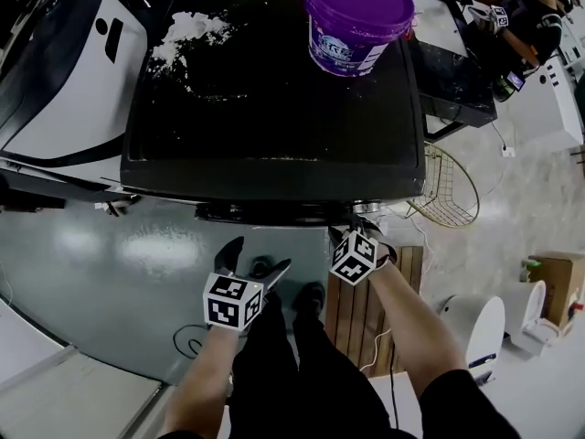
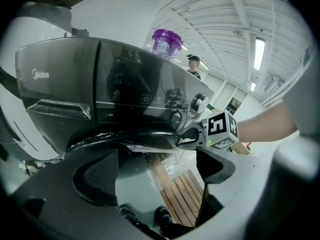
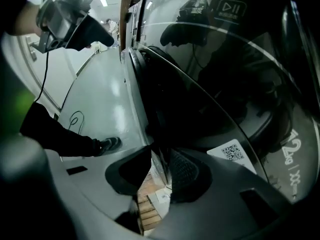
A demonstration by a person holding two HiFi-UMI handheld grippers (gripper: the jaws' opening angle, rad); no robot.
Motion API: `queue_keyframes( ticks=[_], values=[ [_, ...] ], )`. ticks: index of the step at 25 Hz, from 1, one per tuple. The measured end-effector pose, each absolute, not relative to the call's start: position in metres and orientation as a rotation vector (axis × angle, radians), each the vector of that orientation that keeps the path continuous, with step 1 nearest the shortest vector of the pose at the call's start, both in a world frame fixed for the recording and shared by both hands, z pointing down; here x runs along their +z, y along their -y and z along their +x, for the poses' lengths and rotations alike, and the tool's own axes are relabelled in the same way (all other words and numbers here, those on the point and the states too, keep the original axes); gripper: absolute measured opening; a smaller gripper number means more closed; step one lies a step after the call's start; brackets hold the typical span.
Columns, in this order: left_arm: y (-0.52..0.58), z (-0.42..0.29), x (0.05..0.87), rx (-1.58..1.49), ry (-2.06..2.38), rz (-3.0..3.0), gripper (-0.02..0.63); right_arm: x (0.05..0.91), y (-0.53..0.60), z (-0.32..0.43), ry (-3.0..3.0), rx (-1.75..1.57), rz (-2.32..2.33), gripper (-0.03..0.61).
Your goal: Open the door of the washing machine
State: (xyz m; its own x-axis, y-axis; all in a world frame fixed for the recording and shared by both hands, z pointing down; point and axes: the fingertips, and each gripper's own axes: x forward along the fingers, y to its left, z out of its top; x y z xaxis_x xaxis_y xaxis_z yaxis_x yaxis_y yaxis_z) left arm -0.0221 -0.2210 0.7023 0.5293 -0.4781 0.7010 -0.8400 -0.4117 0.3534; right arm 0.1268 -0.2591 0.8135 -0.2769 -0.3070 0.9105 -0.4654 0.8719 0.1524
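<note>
The dark washing machine (image 1: 274, 90) fills the middle of the head view, seen from above. Its round door (image 1: 265, 211) juts out below the front edge and appears ajar; the glass (image 3: 210, 94) fills the right gripper view. My right gripper (image 1: 352, 222) reaches down to the door's right rim (image 3: 159, 159), and its two pads (image 3: 184, 171) stand close on either side of that thin edge, pressing it. My left gripper (image 1: 256, 262) hangs in front of the door, open, with nothing between its fingers (image 2: 95, 176). The right gripper (image 2: 187, 136) shows at the door rim (image 2: 125, 136).
A purple bucket (image 1: 356, 16) and spilled white powder (image 1: 187, 30) sit on the machine's top. A white appliance (image 1: 64, 71) stands at the left, a wire basket (image 1: 448, 186) at the right. Wooden slats (image 1: 366, 300) lie on the floor beside my feet. Another person (image 1: 521, 16) stands at the back right.
</note>
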Motion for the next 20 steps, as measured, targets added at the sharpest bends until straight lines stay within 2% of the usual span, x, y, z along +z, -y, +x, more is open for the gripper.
queue_keyframes(
  ticks=[10, 20],
  values=[
    [0.215, -0.03, 0.7, 0.638, 1.126, 2.038, 0.509, 0.817, 0.258, 0.126, 1.866, 0.067, 0.503, 0.123],
    [0.205, -0.045, 0.701, 0.638, 1.186, 1.979, 0.509, 0.814, 0.256, 0.129, 1.868, 0.121, 0.519, 0.106]
  ],
)
